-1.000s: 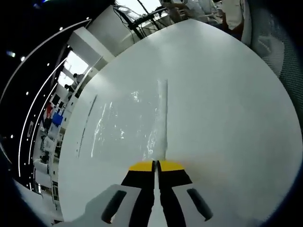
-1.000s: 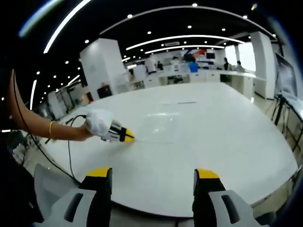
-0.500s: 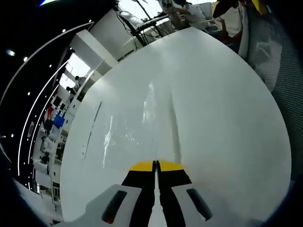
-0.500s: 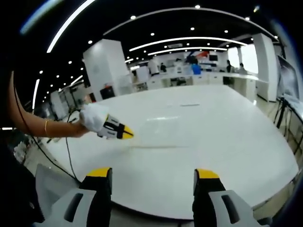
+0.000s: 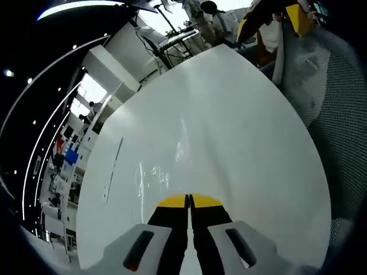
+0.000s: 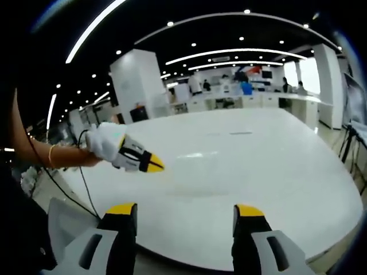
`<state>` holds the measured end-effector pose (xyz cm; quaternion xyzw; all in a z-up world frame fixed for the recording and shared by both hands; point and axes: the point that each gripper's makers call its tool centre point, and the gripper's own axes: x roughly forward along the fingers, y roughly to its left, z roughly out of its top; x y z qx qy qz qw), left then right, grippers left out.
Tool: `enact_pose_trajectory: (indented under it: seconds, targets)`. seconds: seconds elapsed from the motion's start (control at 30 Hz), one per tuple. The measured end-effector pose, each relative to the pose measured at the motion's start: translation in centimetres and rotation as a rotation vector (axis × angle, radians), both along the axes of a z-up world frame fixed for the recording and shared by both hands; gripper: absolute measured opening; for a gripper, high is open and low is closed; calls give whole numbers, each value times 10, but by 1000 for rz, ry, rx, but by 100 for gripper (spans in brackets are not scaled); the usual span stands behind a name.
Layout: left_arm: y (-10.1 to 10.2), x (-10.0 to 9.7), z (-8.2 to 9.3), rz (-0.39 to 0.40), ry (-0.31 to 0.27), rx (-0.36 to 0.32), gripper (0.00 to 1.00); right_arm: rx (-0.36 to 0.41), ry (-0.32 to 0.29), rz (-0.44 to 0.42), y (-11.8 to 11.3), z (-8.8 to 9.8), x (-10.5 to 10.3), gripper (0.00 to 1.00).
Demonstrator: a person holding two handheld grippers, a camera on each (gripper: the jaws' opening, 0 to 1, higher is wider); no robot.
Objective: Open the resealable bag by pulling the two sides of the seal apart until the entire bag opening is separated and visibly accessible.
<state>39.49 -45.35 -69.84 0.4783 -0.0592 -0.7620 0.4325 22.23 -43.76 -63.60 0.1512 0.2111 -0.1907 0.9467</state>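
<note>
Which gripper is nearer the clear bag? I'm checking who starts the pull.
Left. The left gripper, jaws together, sits at the edge of the clear bag on the white table. The right gripper, jaws apart, hangs back off the table's near edge.

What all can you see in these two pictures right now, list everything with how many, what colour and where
Resealable bag: one, clear, glinting, lying on the table just ahead of the left gripper's tips; faint in the right gripper view.
Table: one, white, large and rounded, under the bag.
Thin dark strip: one, on the table to the left of the bag in the left gripper view; what it is cannot be told.
Mesh chair: one, grey, beyond the table edge at right of the left gripper view.
Pillar: one, white, behind the table.
Left gripper: one, white with black jaws and yellow tips, jaws together at the bag's edge.
Right gripper: one, same colours, jaws apart, short of the table.
</note>
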Motion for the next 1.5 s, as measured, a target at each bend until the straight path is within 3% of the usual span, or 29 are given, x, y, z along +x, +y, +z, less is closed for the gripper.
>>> enact_pose_trajectory:
  seconds: [0.37, 0.67, 0.97, 1.2, 1.5]
  targets:
    - [29, -22, 22, -49, 32, -9, 0, -22, -22, 87, 13, 7, 20, 64]
    - [52, -45, 33, -68, 114, 9, 0, -35, -22, 160, 27, 7, 35, 61]
    - [66, -59, 52, -93, 156, -5, 0, -37, -17, 202, 38, 5, 41, 59]
    - [77, -74, 65, -154, 166, -5, 0, -46, -13, 238, 45, 5, 46, 56]
    - [95, -95, 68, -236, 177, 28, 0, -85, 2, 298, 55, 3, 54, 51]
